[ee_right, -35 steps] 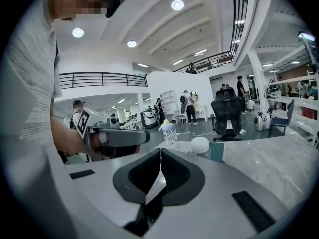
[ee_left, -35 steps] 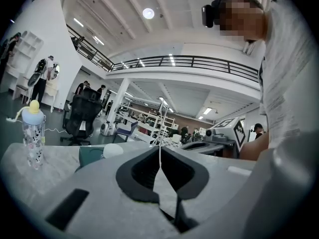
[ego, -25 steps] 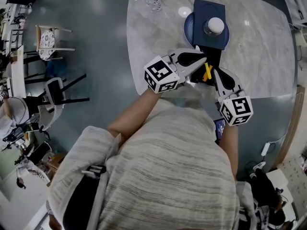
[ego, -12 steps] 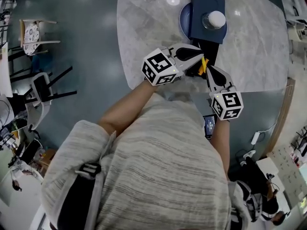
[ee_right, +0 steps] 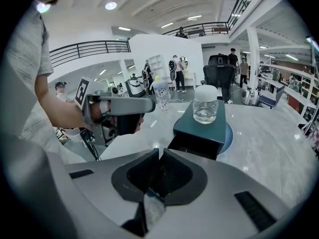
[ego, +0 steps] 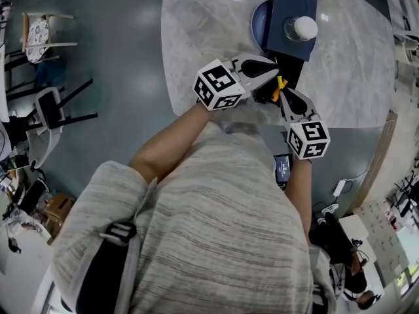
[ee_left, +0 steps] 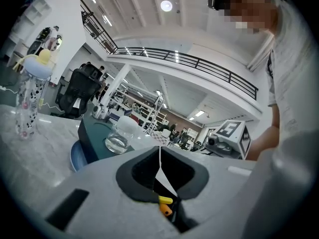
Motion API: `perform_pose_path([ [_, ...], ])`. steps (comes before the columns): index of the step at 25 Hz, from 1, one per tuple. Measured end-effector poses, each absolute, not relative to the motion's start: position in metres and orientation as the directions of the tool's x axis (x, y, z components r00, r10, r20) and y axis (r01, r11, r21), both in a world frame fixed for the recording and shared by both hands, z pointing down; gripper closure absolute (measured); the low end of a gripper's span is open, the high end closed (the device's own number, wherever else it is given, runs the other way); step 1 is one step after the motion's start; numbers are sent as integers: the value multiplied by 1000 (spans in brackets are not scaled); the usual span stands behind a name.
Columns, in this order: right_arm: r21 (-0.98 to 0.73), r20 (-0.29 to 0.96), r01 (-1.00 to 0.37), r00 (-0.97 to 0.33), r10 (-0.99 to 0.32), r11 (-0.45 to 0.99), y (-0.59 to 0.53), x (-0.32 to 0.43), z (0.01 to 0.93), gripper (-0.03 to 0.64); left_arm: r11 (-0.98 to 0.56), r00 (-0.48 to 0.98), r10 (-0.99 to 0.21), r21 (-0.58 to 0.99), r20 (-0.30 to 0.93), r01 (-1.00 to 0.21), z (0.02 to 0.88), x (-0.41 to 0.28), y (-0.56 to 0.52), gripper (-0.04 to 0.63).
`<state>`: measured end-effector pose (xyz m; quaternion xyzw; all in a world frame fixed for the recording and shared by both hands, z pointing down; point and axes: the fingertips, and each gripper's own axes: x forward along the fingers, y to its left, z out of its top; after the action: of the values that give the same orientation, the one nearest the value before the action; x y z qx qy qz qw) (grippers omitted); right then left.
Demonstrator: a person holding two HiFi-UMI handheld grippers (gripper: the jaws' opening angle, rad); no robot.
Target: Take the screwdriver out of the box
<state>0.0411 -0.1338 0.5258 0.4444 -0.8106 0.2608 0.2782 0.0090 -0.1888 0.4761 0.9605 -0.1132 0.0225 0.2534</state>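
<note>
Screwdriver (ego: 281,84), yellow-handled, sits between both grippers just in front of box (ego: 285,2)'s open end, over table (ego: 216,38)'s near edge. Vs 1 s ago: same hold, same spot rel. to box. Jaws of left gripper (ee_left: 160,158) are pressed together, pinching the yellow handle low down. Jaws of right gripper (ee_right: 159,156) are also together, w/ pale see-through piece (ee_right: 149,210) caught low; can't tell what it is. Judged: screwdriver's out, only set-down left.

The head view looks steeply down from overhead onto the table (ego: 203,41). Both gripper views sit low and close above it, facing the box (ee_right: 197,128) that all three share.
</note>
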Motion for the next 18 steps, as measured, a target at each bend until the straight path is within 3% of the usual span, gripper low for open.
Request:
perform_pose_path([
  [8, -140, 752, -868, -406, -519, 477, -139, 38, 546, 603, -833, 972, -214, 501, 95, -233, 480, 1, -194, 572],
  [12, -132, 794, -876, -374, -480, 463, -140, 42, 559, 549, -830, 972, -216, 507, 92, -233, 481, 0, -199, 572],
  [18, -87, 845, -893, -301, -442, 442, -143, 51, 578, 546, -827, 972, -215, 513, 91, -231, 484, -3, -203, 572],
])
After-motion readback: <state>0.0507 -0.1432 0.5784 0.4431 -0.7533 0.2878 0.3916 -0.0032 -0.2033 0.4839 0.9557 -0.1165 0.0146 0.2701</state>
